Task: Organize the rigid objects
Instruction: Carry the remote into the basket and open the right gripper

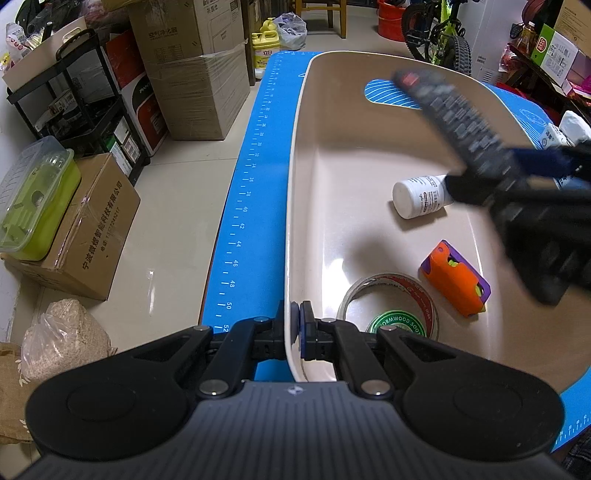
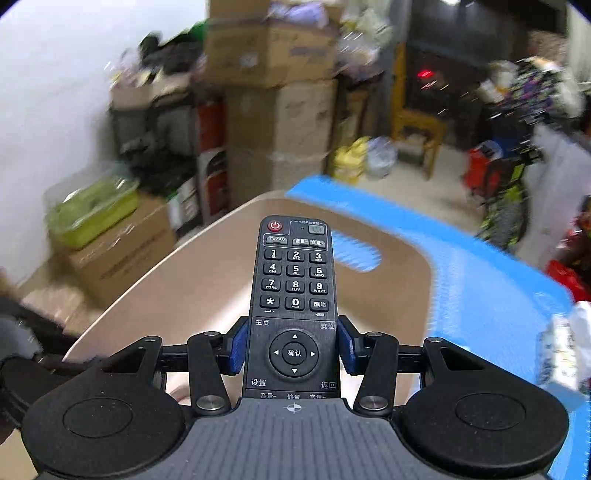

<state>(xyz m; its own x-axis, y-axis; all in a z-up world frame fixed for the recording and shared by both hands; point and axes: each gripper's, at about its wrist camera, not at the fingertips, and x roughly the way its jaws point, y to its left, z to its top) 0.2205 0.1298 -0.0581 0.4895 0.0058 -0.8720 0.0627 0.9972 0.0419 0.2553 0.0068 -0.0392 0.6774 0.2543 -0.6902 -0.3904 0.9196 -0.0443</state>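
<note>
A beige plastic bin (image 1: pixel 295 184) stands on a blue mat (image 1: pixel 255 155). My left gripper (image 1: pixel 300 330) is shut on the bin's near rim. My right gripper (image 2: pixel 291 350) is shut on a black remote control (image 2: pixel 293 280) and holds it in the air above the bin (image 2: pixel 207 266); the remote (image 1: pixel 454 122) and right gripper (image 1: pixel 532 177) show blurred in the left wrist view. Inside the bin lie a white bottle (image 1: pixel 421 197), an orange and purple block (image 1: pixel 456 282), a clear tape roll (image 1: pixel 391 291) and a green round tin (image 1: pixel 399 326).
Cardboard boxes (image 1: pixel 192 74), a black shelf (image 1: pixel 74 107) and a green lidded box (image 1: pixel 37 199) stand on the floor left of the table. A bicycle (image 1: pixel 439 33) and a wooden stool (image 1: pixel 321 11) are at the back. White packets (image 1: pixel 569 129) lie on the mat at the right.
</note>
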